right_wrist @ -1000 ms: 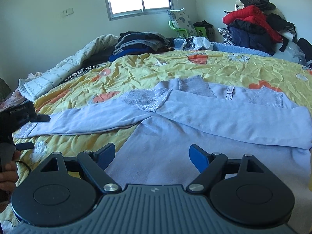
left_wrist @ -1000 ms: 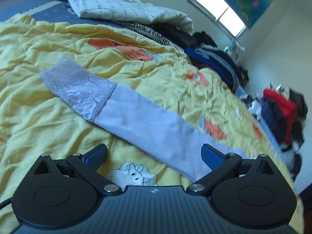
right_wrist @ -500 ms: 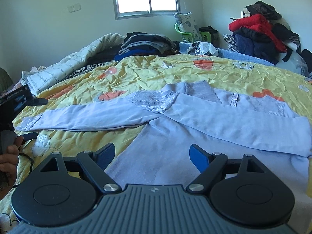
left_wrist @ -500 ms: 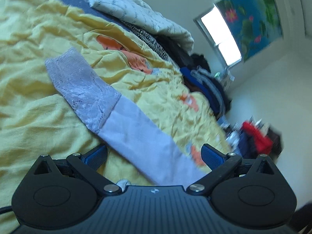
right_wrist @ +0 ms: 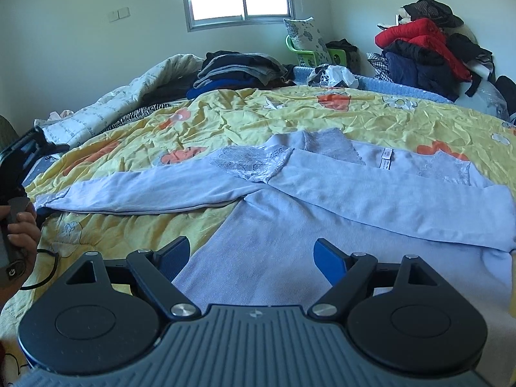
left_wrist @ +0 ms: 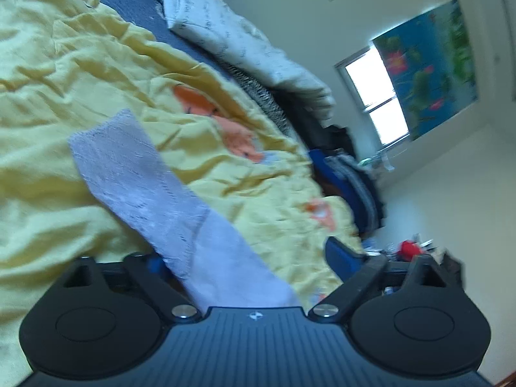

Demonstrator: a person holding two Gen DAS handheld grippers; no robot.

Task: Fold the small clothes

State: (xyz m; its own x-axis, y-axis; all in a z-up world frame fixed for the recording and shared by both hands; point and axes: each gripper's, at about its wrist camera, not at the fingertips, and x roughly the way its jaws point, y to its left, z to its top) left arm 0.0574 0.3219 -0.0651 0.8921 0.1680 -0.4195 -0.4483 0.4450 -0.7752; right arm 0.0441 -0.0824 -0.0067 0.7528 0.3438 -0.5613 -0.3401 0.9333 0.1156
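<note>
Starting on the left: the left hand-held gripper (left_wrist: 245, 251) comes in low over the outstretched sleeve (left_wrist: 180, 213), jaws spread wide with the cloth running straight up between them. The lace cuff (left_wrist: 129, 164) lies flat on the yellow bedspread (left_wrist: 48, 96), pointing away from the garment's body. The gripper is lined up along the sleeve, which looks like the set-up for a pinch near the cuff seam so that the sleeve can be swung inward. Nothing is clamped yet.

Compared with a second ago, this camera has rolled hard and dropped closer: the window (left_wrist: 377, 96) now sits tilted at the right, and the sleeve fills more of the gap between the fingers. The cuff itself has not shifted on the bed.

Moving right: in the right wrist view the lilac top (right_wrist: 290, 219) lies spread on the bed, one sleeve (right_wrist: 387, 200) already folded across the chest with its lace end near the neckline, the other stretching out left toward the person's left hand (right_wrist: 19, 238). The right hand-held gripper (right_wrist: 251, 258) hovers over the hem area, jaws wide, gripping nothing, probably waiting to steady or lift the body once the second sleeve is in. Its view has edged slightly forward over the past second; the garment's layout is unchanged.
</note>
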